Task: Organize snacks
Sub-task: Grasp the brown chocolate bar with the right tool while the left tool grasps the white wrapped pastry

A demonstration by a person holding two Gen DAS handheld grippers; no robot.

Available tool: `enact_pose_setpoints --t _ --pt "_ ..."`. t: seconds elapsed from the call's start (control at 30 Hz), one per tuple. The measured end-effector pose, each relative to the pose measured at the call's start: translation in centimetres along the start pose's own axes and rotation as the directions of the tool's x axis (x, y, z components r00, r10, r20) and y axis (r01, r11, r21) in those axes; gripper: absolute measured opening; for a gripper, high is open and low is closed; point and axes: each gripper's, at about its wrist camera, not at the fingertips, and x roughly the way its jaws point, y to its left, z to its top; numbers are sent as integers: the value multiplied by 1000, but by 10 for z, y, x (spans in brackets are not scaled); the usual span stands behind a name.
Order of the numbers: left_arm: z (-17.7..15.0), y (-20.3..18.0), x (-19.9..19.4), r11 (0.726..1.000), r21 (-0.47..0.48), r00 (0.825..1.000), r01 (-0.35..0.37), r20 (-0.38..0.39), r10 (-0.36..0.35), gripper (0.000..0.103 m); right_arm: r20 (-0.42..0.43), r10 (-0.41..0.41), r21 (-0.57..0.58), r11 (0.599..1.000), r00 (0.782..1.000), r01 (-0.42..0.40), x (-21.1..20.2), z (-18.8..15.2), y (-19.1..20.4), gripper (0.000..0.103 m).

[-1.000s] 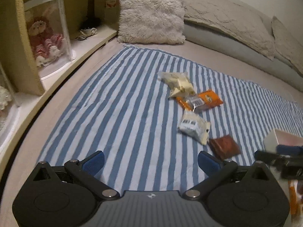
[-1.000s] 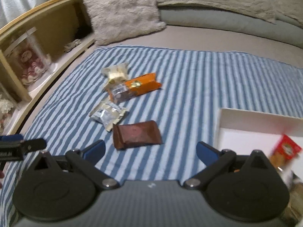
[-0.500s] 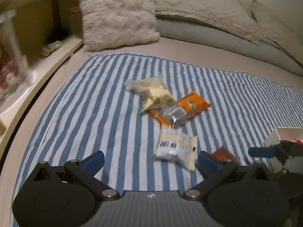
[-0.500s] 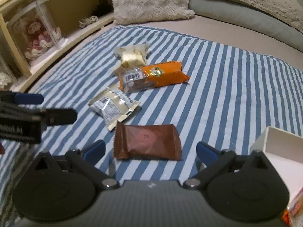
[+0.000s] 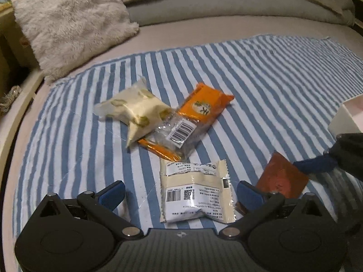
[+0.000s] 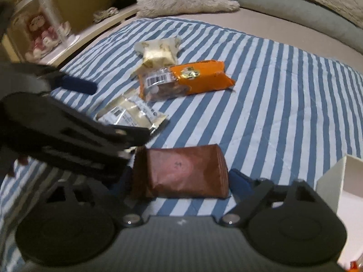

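Note:
Several snack packets lie on a blue-and-white striped cloth (image 5: 261, 72). My left gripper (image 5: 181, 192) is open and hangs low over a white packet (image 5: 195, 192), which lies between its blue fingertips without touching them. My right gripper (image 6: 180, 180) straddles a brown packet (image 6: 181, 172) and its jaws are closing. The right fingertip (image 6: 240, 181) is at the packet's edge; the left one is hidden behind the left gripper's black body (image 6: 68, 131). Farther back lie an orange packet (image 5: 204, 111) and a cream packet (image 5: 133, 111), overlapping. The brown packet (image 5: 281, 176) shows beside my left gripper.
A white open box (image 6: 335, 181) stands at the right edge of the cloth. A fluffy cushion (image 5: 68, 22) and grey bedding lie beyond the cloth. A wooden shelf with a doll in a clear case (image 6: 43, 34) runs along the left.
My left gripper swung right and down until the white packet lay between its fingers. My right gripper sank onto the brown packet and its jaws narrowed. The left gripper now crosses the right wrist view.

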Motion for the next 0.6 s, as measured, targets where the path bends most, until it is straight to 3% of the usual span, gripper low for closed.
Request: enact_pose_setpoints --t 0.07,0.2,0.3,0.6 --pt "0 3 4 999 -35 1000 -2 -12 1 99 -5 12 -26 1000 1000 -12 -2 -1 2 83" --pt "-1 7 4 996 -88 1000 -1 -8 0 77 1 10 -25 1000 1000 -10 -11 -1 1 71" --pt "-2 3 -1 996 -86 1000 3 -2 -3 58 1 20 -15 1000 1000 -20 -16 0 -6 69" --pt "-5 1 -34 987 -157 999 27 23 -24 48 12 -4 -36 999 1000 4 -42 -8 -9 66"
